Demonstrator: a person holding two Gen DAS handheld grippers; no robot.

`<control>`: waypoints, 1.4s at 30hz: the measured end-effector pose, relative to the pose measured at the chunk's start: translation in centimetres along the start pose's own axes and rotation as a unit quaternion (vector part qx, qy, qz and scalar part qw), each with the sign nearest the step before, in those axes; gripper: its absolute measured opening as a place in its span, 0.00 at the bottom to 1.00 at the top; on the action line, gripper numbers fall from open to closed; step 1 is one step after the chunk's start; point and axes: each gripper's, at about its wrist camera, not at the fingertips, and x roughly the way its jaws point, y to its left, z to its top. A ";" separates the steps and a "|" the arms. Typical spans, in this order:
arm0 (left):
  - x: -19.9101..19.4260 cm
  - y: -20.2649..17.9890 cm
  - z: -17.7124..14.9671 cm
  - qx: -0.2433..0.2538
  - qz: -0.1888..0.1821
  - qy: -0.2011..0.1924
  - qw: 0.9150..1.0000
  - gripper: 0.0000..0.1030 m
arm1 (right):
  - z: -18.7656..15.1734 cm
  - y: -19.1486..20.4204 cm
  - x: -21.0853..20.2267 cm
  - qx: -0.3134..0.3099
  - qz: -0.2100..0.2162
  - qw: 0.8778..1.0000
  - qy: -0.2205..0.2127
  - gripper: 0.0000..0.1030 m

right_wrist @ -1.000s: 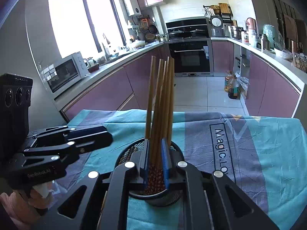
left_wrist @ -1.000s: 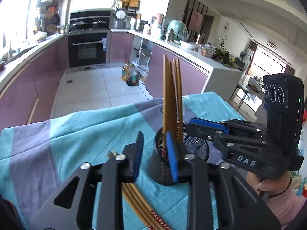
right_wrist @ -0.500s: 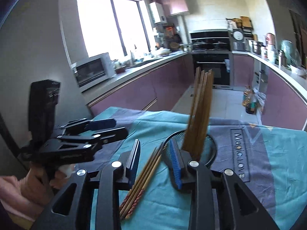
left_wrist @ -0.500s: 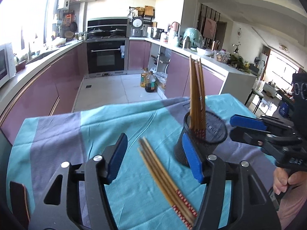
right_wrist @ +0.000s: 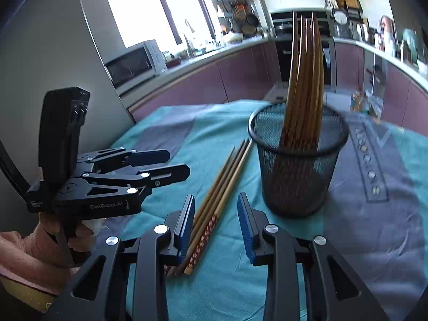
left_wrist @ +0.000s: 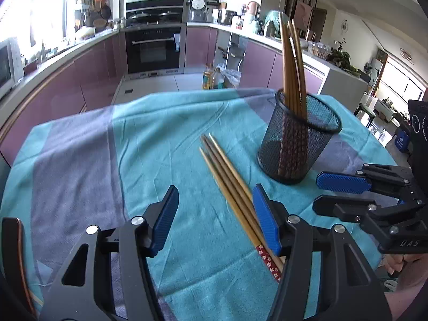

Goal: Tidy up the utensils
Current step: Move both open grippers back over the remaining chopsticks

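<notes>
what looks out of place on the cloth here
A bundle of loose chopsticks lies flat on the teal cloth beside the mesh holder, while the other chopsticks stand upright inside it.

Kitchen with mauve cabinets (left_wrist: 88, 72) running along both sides under pale countertops (right_wrist: 214, 50). Black built-in oven (left_wrist: 153, 49) sitting at the far end, hob above it. Daylight pouring in through a big window (right_wrist: 149, 8) on the left, blowing out that side. Microwave (right_wrist: 131, 62) sitting on the counter near the window. Light tiled floor (left_wrist: 165, 83) showing between the cabinet runs. Teal and grey tablecloth (left_wrist: 80, 155) covering the near table. Living area opening at far right, details too small.
</notes>
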 end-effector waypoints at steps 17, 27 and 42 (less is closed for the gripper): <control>3.2 -0.6 -1.5 -0.004 -0.010 0.051 0.999 0.52 | -1.6 -0.2 2.4 0.025 0.000 0.999 0.038 0.30; 4.1 -1.4 -1.8 0.003 -0.008 0.061 0.998 0.51 | -1.6 -0.3 2.8 0.027 -0.002 0.999 0.041 0.31; 4.4 -1.0 -2.0 0.010 -0.006 0.065 0.998 0.42 | -1.4 0.6 3.7 0.015 -0.012 0.999 0.046 0.31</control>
